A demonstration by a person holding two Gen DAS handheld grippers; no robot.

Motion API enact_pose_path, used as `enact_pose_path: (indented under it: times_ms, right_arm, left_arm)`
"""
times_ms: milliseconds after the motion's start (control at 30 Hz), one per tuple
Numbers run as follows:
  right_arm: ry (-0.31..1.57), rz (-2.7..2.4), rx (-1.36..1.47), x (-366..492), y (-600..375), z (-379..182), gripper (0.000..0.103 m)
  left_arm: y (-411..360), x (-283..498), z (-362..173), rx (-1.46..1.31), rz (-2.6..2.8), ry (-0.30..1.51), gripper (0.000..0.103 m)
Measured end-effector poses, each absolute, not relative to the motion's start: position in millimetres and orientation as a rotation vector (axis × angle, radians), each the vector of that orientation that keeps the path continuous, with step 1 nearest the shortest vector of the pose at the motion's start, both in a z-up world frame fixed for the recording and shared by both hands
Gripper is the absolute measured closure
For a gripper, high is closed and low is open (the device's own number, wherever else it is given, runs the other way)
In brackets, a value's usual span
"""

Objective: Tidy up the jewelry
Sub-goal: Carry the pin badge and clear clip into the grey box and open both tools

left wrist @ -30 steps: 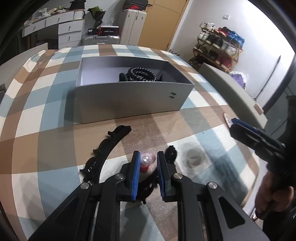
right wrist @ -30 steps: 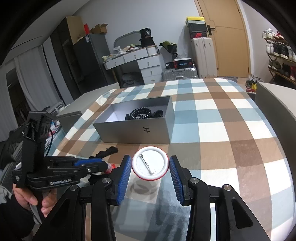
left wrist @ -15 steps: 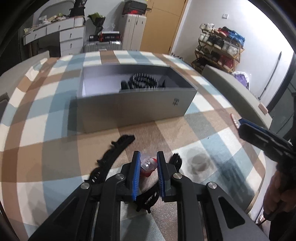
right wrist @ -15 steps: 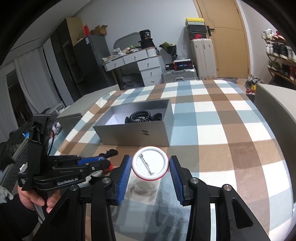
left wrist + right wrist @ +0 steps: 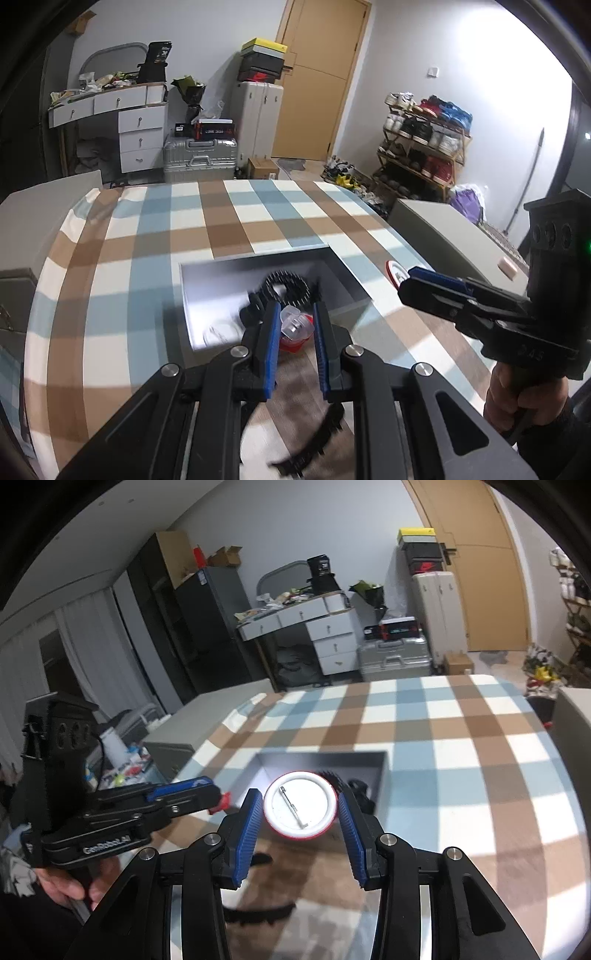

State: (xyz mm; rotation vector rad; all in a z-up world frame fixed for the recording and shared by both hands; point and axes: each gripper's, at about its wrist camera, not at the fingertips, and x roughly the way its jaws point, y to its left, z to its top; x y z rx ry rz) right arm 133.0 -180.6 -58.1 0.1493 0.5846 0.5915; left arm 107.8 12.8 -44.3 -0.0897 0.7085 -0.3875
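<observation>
My left gripper is shut on a small clear and red trinket and holds it over the near wall of the open grey box. A black beaded bracelet and other dark pieces lie inside the box. My right gripper is shut on a round white pin badge with a red rim, held in the air at the near edge of the grey box. The badge's back with its pin faces the camera. The right gripper also shows in the left wrist view.
A black toothed hair clip lies on the checked tablecloth below my left gripper; it also shows in the right wrist view. Grey seats flank the table. A dresser, suitcases and a shoe rack stand beyond.
Both grippers rose and moved forward toward the box with their loads. The left one now hangs over the box's near wall, the right one at its edge.
</observation>
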Motion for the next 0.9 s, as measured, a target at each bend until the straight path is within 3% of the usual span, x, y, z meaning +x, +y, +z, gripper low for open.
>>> enact_pose_path:
  times_ms: [900]
  right_arm:
    - [0.704,0.684,0.067,221.8,-109.3,-81.3,0.062]
  left_arm:
    - [35.9,163.0,-74.3,-0.156,-0.361,0.791,0.091]
